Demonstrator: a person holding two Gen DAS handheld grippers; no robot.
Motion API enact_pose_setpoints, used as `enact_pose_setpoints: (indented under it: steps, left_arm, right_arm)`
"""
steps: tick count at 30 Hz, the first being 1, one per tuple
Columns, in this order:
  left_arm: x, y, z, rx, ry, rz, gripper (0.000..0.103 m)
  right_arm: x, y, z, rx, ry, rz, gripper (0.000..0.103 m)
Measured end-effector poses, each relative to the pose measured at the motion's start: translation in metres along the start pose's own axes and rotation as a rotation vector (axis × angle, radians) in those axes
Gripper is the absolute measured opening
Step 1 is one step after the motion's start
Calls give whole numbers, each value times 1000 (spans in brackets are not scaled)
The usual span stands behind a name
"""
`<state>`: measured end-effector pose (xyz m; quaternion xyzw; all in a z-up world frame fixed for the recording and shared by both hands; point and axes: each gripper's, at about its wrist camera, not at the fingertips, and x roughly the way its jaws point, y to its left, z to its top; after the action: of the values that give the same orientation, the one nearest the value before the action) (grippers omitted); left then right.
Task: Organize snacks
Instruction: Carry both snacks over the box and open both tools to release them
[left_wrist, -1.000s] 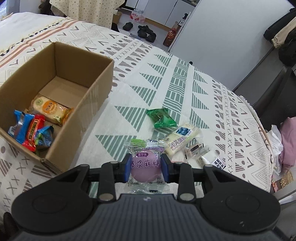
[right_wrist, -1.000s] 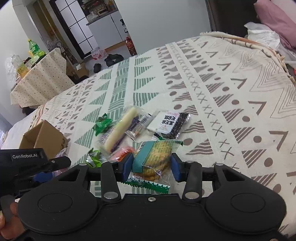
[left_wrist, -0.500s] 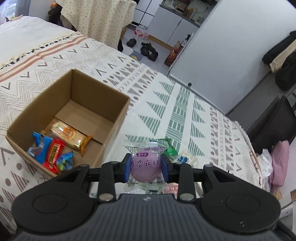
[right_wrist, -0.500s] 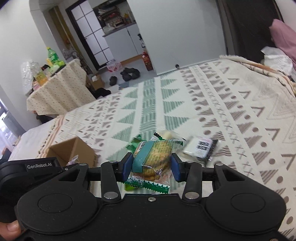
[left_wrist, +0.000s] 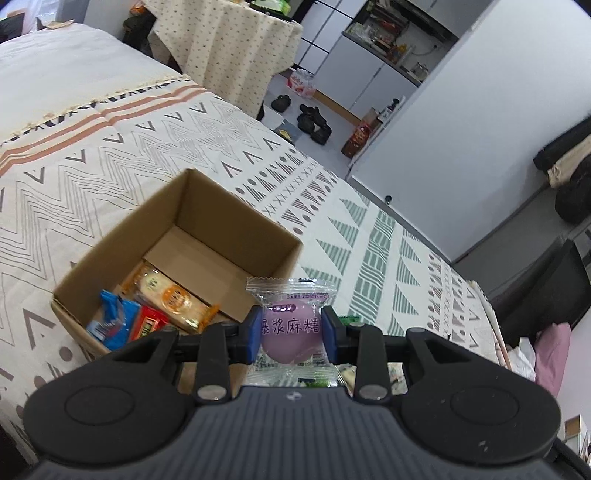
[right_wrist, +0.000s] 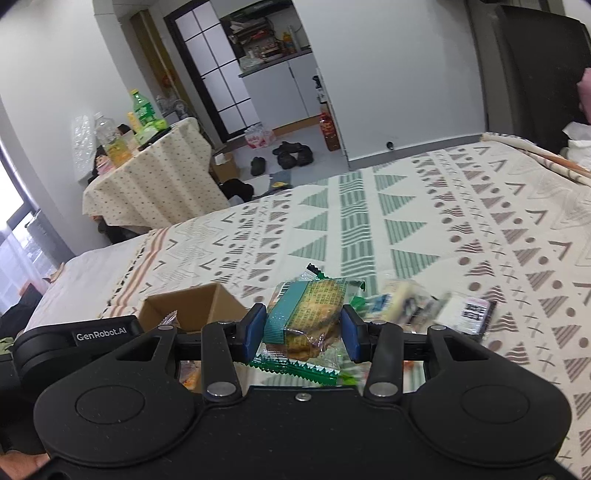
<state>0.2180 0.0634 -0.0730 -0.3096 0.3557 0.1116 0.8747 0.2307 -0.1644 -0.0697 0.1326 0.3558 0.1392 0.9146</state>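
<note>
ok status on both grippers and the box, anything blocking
Left gripper shut on purple mochi pack, near cardboard box. Right gripper shut on teal cracker pack. Box open, snacks inside, nothing blocking it.

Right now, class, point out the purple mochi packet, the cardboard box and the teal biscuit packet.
purple mochi packet (left_wrist: 290, 333), left wrist view, on the purple ball.
cardboard box (left_wrist: 236, 227), left wrist view, on the inner far wall.
teal biscuit packet (right_wrist: 306, 317), right wrist view, on its printed front.

1. Cardboard box (left_wrist: 177, 254): open top; your way in is the bare far half of its floor.
2. Near half: packed with wrapped snacks (left_wrist: 147, 314).
3. Bed (right_wrist: 480, 229): loose packets (right_wrist: 436, 310) block the near patch.
</note>
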Motion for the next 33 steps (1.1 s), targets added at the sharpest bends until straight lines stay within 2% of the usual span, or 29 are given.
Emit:
enact_pose_setpoints:
  steps: [8,17,26,33]
  left_arm:
    - [2,30,16,-63,6,-8,32]
    - [15,71,32,-148,21,35,32]
    - [30,84,36,-170,56,63,33]
    - [31,87,38,-171,53,95,46]
  right_arm:
    - [14,33,0,-42,10,32,43]
    - [40,66,-10,-65,57,66,43]
    - [65,95,-17,-94,104,84,43]
    - [74,106,-23,-105,129,91,43]
